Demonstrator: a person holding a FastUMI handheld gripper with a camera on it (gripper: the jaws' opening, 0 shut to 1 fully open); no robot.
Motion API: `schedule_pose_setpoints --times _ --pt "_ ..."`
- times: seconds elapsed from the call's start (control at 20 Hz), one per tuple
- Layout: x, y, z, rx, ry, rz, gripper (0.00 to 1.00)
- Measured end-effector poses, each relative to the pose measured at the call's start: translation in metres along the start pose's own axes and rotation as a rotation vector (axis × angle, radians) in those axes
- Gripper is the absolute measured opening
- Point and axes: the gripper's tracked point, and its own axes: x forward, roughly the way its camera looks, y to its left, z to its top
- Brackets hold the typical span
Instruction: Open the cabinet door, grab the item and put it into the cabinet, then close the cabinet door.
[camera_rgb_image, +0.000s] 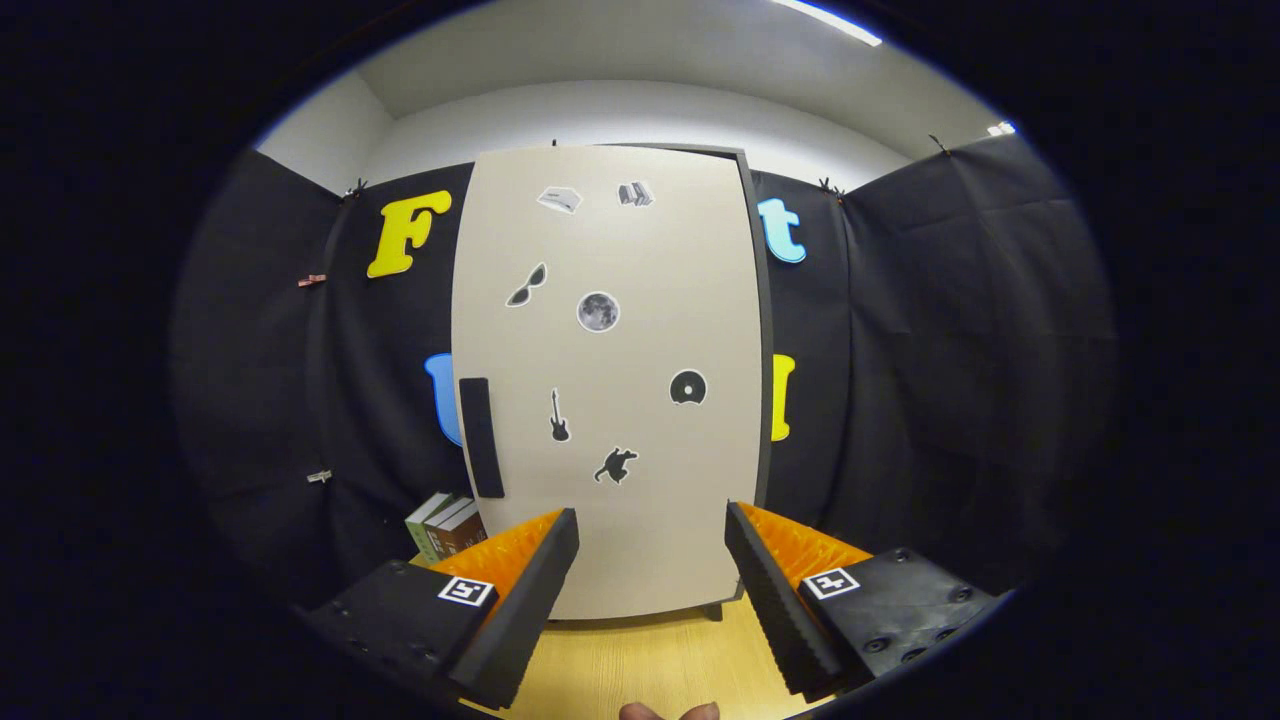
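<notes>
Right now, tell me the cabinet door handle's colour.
Black handle, on the beige cabinet door; gripper view.

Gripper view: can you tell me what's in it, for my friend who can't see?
A tall beige cabinet door with small stickers and a black vertical handle stands shut beyond the open gripper, whose fingers hold nothing. A few books stand on the light wooden table beside the cabinet, near the handle.
</notes>
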Motion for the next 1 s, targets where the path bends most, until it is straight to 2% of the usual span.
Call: schedule_pose_setpoints --times 1.0 --pt "-0.0012 0.0016 0.0030 -0.006 -0.008 0.002 0.96"
